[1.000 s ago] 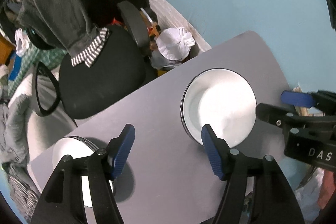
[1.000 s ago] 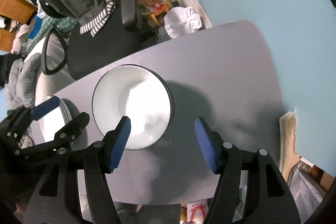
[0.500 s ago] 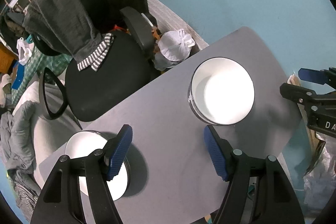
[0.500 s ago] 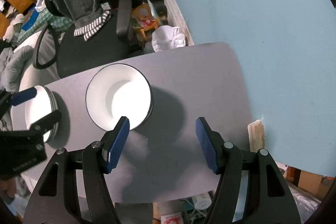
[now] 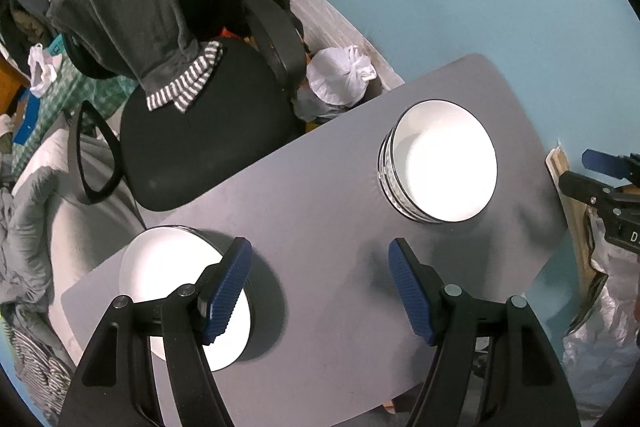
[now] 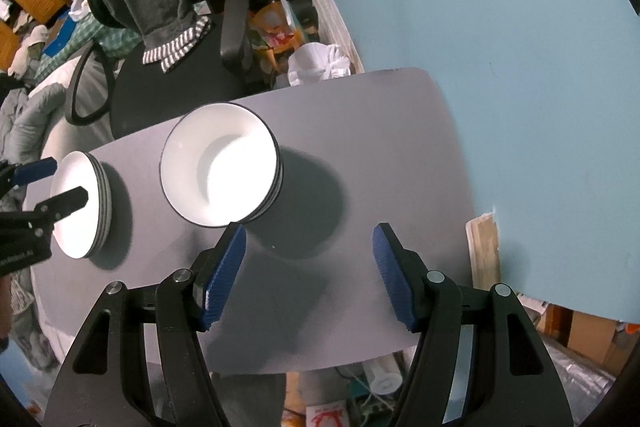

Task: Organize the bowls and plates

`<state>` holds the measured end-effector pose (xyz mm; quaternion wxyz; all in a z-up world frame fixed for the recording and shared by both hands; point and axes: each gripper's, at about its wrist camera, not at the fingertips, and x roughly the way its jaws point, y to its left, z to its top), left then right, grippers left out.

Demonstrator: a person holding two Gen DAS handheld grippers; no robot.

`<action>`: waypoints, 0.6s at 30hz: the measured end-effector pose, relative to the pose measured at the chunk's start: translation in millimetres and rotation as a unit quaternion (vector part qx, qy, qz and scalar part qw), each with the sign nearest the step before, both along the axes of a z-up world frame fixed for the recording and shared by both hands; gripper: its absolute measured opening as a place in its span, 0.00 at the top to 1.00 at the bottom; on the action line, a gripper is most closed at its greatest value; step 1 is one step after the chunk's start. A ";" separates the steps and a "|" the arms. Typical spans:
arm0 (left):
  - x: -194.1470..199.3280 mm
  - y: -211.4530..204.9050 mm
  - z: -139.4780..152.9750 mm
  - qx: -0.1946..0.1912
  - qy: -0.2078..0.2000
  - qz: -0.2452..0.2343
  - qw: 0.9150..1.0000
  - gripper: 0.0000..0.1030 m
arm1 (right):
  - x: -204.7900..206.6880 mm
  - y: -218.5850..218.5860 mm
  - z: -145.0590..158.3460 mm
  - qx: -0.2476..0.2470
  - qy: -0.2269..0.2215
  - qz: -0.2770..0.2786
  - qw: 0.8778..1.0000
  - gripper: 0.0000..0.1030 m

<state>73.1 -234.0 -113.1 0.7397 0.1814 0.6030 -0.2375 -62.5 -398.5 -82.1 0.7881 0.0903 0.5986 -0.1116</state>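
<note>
A stack of white bowls with dark rims (image 5: 438, 167) (image 6: 220, 167) stands on the small grey table (image 5: 320, 187) (image 6: 380, 147). To its left sits a stack of white plates (image 5: 168, 275) (image 6: 78, 203). My left gripper (image 5: 318, 255) hangs above the table between the two stacks, open, with nothing between its blue pads. My right gripper (image 6: 308, 233) is also open and empty, above bare tabletop just right of the bowls. Each gripper shows at the edge of the other's view: the right gripper (image 5: 600, 171) beyond the table's right end, the left gripper (image 6: 44, 187) over the plates.
A black office chair (image 5: 192, 131) with a grey garment draped over its back stands behind the table. A tied white bag (image 5: 340, 75) lies on the floor beside it. A light blue wall (image 6: 500, 27) runs along the right, with a wooden board (image 6: 484, 251) against it. Bedding and clutter fill the left.
Both grippers have drawn back and up from the table, so bowls and plates look smaller and farther. The right gripper has slid toward the right edge of the left wrist view.
</note>
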 end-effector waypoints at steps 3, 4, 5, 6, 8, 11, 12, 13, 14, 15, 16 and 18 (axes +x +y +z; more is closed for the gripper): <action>3.0 -3.2 -5.8 -0.006 0.011 0.001 1.000 0.30 | 0.8 -5.5 -4.0 0.015 0.000 -0.002 1.000 0.37; 3.9 -5.2 -8.4 -0.006 0.014 0.002 1.000 0.29 | 0.9 -7.3 -5.9 0.019 -0.001 -0.004 1.000 0.37; 5.4 -8.5 -12.2 -0.007 0.017 0.002 1.000 0.29 | 1.9 -9.4 -8.2 0.024 -0.001 -0.005 1.000 0.37; 6.1 -10.1 -14.6 -0.008 0.019 0.003 1.000 0.29 | 2.7 -11.3 -11.6 0.031 -0.001 -0.005 0.999 0.37; 8.9 -14.6 -22.7 -0.009 0.028 0.007 1.000 0.29 | 6.1 -16.6 -18.0 0.049 0.000 -0.008 0.999 0.37; 14.0 -19.1 -34.5 -0.010 0.046 0.023 0.999 0.29 | 14.2 -24.3 -29.3 0.079 0.004 -0.012 0.997 0.37; 15.3 -20.0 -37.5 -0.014 0.053 0.030 0.998 0.29 | 17.7 -26.3 -33.7 0.087 0.007 -0.012 0.996 0.37; 17.2 -20.8 -40.7 -0.019 0.059 0.038 0.997 0.29 | 21.4 -27.9 -38.1 0.094 0.009 -0.012 0.995 0.37; 20.1 -21.2 -44.5 -0.022 0.065 0.047 0.997 0.29 | 24.5 -28.7 -41.0 0.099 0.011 -0.011 0.995 0.37; 22.5 -21.9 -47.7 -0.024 0.071 0.054 0.996 0.29 | 28.4 -29.7 -45.0 0.104 0.015 -0.010 0.994 0.37; 24.9 -22.5 -50.9 -0.026 0.076 0.061 0.995 0.29 | 31.8 -30.3 -48.4 0.108 0.017 -0.009 0.994 0.37; 29.1 -23.8 -57.2 -0.033 0.089 0.075 0.993 0.29 | 41.5 -31.7 -56.5 0.117 0.024 -0.004 0.993 0.37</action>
